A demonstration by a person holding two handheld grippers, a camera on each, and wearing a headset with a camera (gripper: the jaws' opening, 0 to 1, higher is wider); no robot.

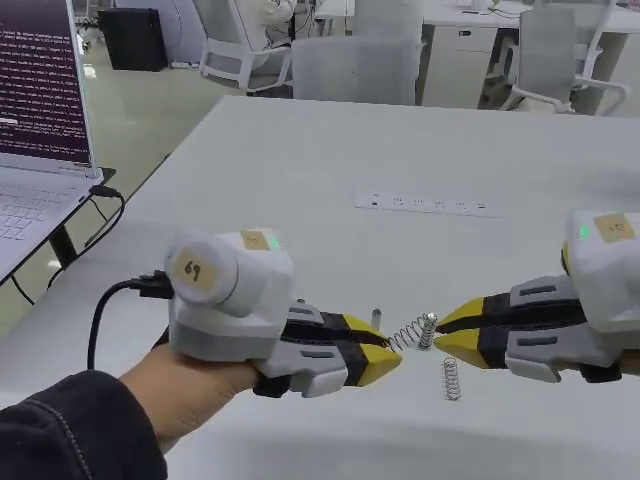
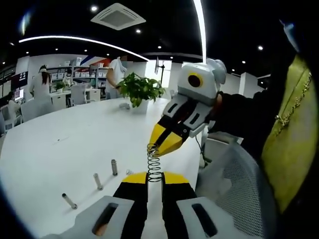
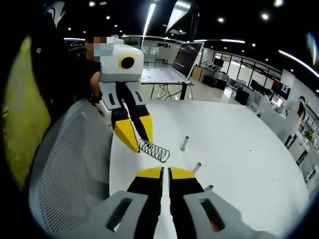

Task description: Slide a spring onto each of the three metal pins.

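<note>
Pinching spring (image 1: 408, 334) ends, left gripper (image 1: 396, 352) jaws closed, right gripper (image 1: 441, 332) jaws closed likewise

White worktable (image 1: 300, 170) in an open office. Pale grey swivel chairs (image 1: 352, 68) and white desks (image 1: 465, 62) beyond its far edge, on a glossy light floor (image 1: 140, 110). Overhead, black ceiling (image 2: 239, 30) with strip lights (image 2: 201, 25), small spots and a square vent (image 2: 118, 16) (white). Leafy potted plant (image 2: 139, 90) farther along the tabletop.
</note>
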